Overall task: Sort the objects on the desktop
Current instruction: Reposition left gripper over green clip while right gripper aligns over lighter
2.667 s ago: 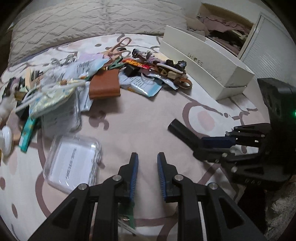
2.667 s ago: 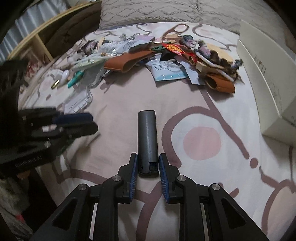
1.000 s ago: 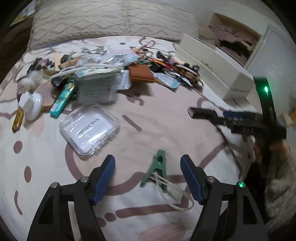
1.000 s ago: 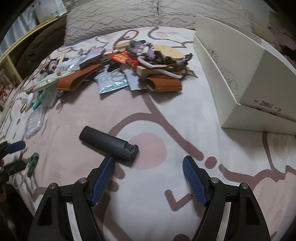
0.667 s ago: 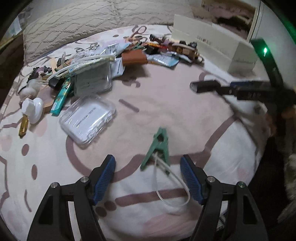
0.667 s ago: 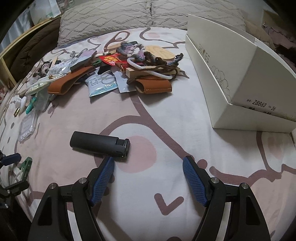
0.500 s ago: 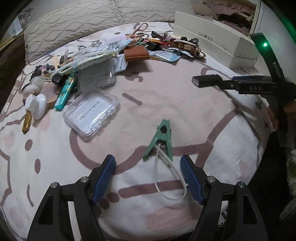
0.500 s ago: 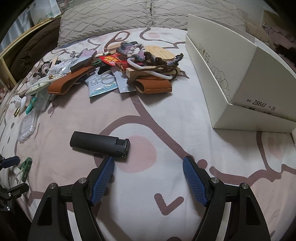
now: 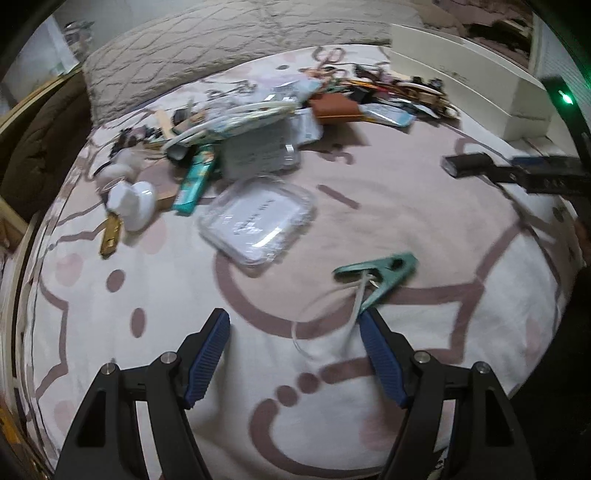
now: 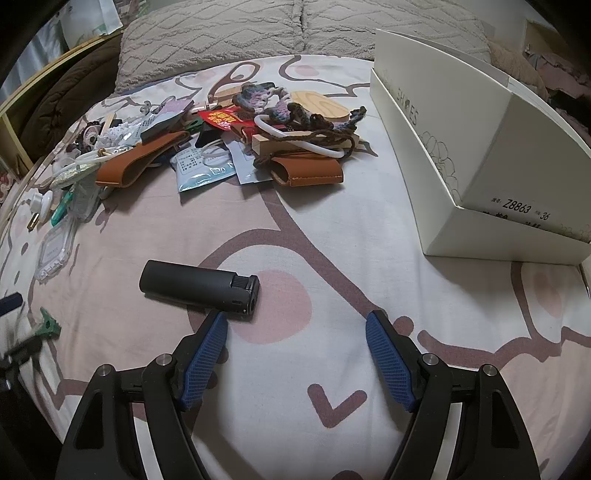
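My left gripper (image 9: 293,325) is open over the patterned bedspread with nothing between its blue pads. A green clip (image 9: 380,275) with a white loop of cord (image 9: 325,325) lies just ahead of its right fingertip. My right gripper (image 10: 295,328) is open too. A black lighter (image 10: 199,284) lies on its side just beyond the left fingertip, outside the jaws. The same lighter (image 9: 465,164) shows at the right of the left wrist view, beside the other gripper's finger. A pile of small objects (image 10: 229,147) sits further back.
A white shoebox (image 10: 480,173) stands at the right with its lid upright. A clear plastic case (image 9: 258,221), a teal packet (image 9: 195,179), a white knob (image 9: 131,199) and a brown leather pouch (image 10: 306,171) lie on the bedspread. A grey pillow (image 10: 295,33) bounds the far side.
The left gripper has swung to the left, so the green clip and cord now sit at its right fingertip instead of between the jaws. The right gripper and the lighter have kept still.
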`<state>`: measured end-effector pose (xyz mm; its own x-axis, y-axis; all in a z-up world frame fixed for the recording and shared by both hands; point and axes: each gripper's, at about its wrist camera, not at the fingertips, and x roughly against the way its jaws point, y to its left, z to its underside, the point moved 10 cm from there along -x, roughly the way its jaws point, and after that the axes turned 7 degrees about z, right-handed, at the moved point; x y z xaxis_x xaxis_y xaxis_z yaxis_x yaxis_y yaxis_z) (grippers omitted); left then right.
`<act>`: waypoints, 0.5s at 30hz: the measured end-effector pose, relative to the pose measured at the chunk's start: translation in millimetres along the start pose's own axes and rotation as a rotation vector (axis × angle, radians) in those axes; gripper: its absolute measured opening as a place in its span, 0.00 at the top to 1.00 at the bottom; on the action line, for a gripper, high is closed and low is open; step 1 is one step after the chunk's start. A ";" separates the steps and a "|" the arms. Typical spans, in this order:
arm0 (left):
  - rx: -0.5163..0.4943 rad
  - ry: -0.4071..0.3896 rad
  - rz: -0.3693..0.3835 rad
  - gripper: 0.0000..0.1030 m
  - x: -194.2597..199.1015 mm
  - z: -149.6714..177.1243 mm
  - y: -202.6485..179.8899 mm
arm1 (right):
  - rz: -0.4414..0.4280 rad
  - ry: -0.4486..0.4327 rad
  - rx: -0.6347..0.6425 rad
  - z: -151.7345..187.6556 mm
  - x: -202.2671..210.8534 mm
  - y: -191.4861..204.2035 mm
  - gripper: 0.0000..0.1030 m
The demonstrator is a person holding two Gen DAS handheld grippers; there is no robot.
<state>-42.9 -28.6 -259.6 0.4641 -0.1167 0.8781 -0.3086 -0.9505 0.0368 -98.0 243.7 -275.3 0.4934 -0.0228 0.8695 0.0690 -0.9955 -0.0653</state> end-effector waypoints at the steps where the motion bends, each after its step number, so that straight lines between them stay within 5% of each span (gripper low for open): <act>1: 0.012 -0.001 -0.006 0.29 -0.7 -1.6 4.2 | 0.000 0.000 0.001 -0.1 -0.1 0.2 0.24; 8: 0.067 -0.008 -0.046 0.29 -3.0 -3.1 20.2 | 0.001 0.003 0.016 0.8 -1.4 3.3 0.15; 15: 0.010 0.013 0.120 0.29 -1.1 5.9 -24.2 | 0.000 0.003 0.015 -0.1 -1.9 2.0 0.15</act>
<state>-31.1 -7.2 -264.3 0.4134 -0.2258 0.8821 -0.3530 -0.9328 -0.0733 -98.9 241.8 -277.1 0.4909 -0.0229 0.8709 0.0822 -0.9940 -0.0725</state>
